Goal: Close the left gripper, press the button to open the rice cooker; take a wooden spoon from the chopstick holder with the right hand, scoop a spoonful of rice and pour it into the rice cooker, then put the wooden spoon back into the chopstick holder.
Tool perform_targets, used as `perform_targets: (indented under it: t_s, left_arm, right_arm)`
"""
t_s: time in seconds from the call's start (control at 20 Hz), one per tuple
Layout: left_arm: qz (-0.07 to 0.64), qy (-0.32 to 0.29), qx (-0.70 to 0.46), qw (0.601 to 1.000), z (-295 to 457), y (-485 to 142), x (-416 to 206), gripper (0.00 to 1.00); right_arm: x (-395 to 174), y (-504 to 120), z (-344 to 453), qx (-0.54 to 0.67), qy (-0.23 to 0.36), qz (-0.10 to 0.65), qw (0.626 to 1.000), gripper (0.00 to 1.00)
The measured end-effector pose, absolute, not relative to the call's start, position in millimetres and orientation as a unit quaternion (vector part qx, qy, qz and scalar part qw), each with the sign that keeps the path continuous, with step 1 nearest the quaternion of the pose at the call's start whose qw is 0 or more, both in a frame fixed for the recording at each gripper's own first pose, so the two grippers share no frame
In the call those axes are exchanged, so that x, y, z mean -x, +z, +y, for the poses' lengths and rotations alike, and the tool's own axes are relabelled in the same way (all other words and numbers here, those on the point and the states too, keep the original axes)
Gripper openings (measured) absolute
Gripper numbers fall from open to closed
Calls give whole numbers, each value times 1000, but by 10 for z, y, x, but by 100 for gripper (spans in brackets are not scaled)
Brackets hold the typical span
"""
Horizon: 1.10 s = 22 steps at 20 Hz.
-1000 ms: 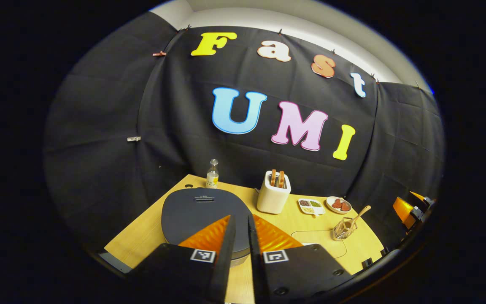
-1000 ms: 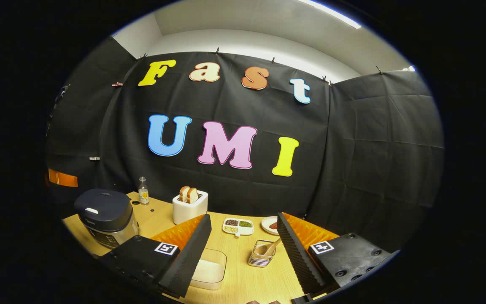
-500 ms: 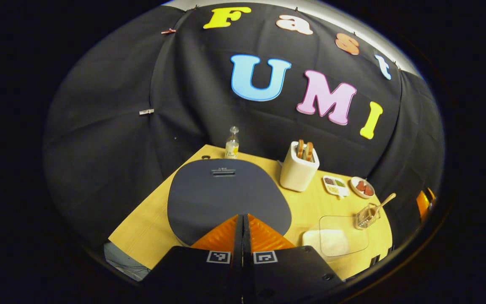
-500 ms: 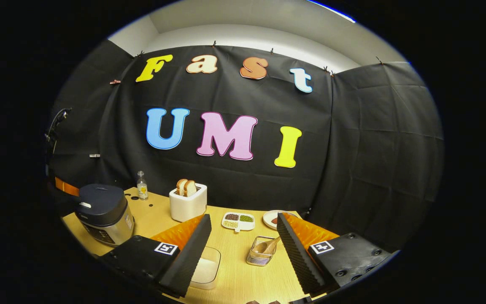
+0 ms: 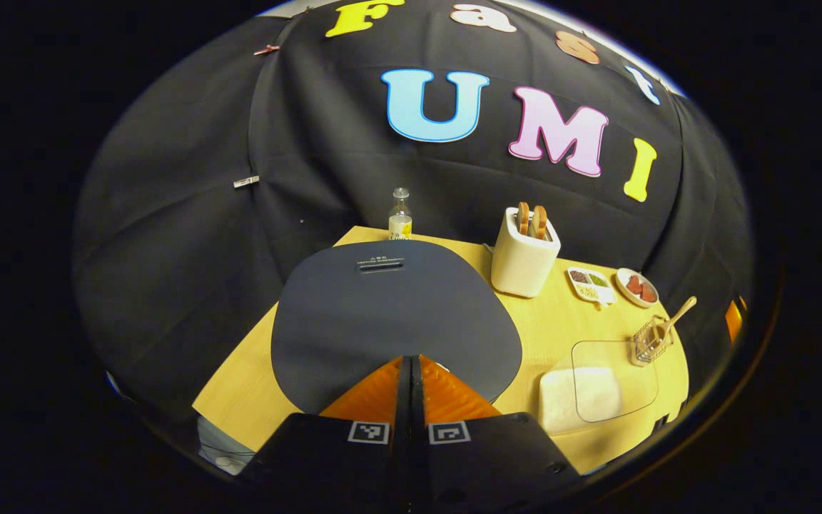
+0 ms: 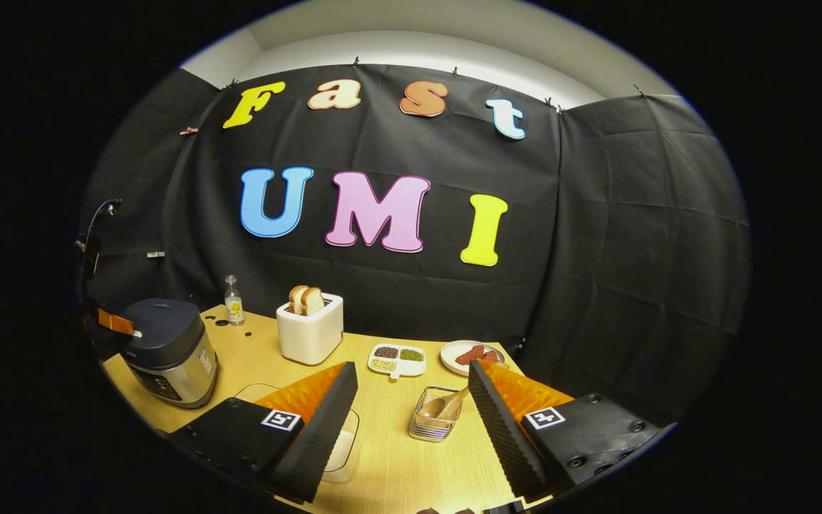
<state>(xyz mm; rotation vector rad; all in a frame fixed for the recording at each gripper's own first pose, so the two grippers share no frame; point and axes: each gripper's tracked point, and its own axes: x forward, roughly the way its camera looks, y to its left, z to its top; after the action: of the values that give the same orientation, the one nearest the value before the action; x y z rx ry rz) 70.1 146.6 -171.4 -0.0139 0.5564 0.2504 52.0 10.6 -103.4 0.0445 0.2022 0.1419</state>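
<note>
In the left gripper view, the left gripper [image 5: 411, 371] has its two ribbed orange fingers pressed flat together, nothing between them, with the tips over the near edge of the dark matte, rounded lid of the rice cooker [image 5: 393, 314]. That lid is down, smooth and broad, with a small slot near its far side. The cooker sits on the pale wood-grain table [image 5: 254, 385]. To the right of it lies a clear square plastic box of white rice [image 5: 600, 392], and just beyond that a small wire-mesh chopstick holder [image 5: 650, 343]. The wooden spoon [image 5: 671, 323] stands in it, its handle leaning up and away to the right.

In the right gripper view, the right gripper [image 6: 411, 400] holds its black foam-faced fingers wide apart around empty air above the table [image 6: 397, 464]. Between them stands the wire chopstick holder [image 6: 434, 424], square and open-topped, with the wooden spoon [image 6: 445, 407] in it, bowl showing at the front and the long axis tilted up to the right. The clear rice box [image 6: 340, 453] peeks out beside the left finger. Far left stands the rice cooker [image 6: 165, 350], dark rounded top on a shiny silver body, with an orange finger of the left gripper [image 6: 115, 321] at its front upper edge. Whether it touches the button I cannot tell.
</note>
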Motion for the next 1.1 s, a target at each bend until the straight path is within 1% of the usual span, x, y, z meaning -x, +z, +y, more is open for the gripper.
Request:
perform_targets:
  t_s: [0.1, 0.2, 0.25, 0.35, 0.5, 0.6, 0.75, 0.9, 1.0, 1.1]
  left_arm:
    - [283, 135, -14, 949, 1461, -1729, -710, 6]
    - [287, 140, -6, 948, 1456, -1772, -714, 6]
    - [274, 141, 6, 951, 1454, -1733, -690, 6]
    - [279, 140, 39, 949, 1486, -1765, -735, 7]
    - [258, 134, 25, 957, 1445, -1629, -710, 6]
    - [217, 148, 21, 965, 1457, -1395, -711, 6]
    - [143, 174, 17, 974, 1461, -853, -707, 6]
    - [79, 190, -27, 978, 1404, -379, -640, 6]
    - [67, 182, -37, 980, 1284, -288, -565, 7]
    - [77, 157, -12, 985, 1128, -418, -517, 5]
  right_arm:
    - [-545, -1073, 97, -22, 71, 105, 992, 98]
    - [-569, -1087, 90, -22, 71, 106, 992, 98]
    - [-585, -1095, 84, -22, 70, 106, 992, 98]
    - [-589, -1088, 95, -23, 70, 106, 992, 98]
    - [-595, -1078, 113, -20, 73, 104, 992, 98]
    - [-593, -1066, 119, -19, 75, 104, 992, 98]
    - [-599, -1035, 102, -15, 73, 100, 992, 98]
    - [-611, -1001, 58, -10, 69, 96, 993, 98]
    - [-635, -1013, 20, -11, 64, 97, 993, 98]
    - [-660, -1034, -30, -13, 59, 100, 993, 98]
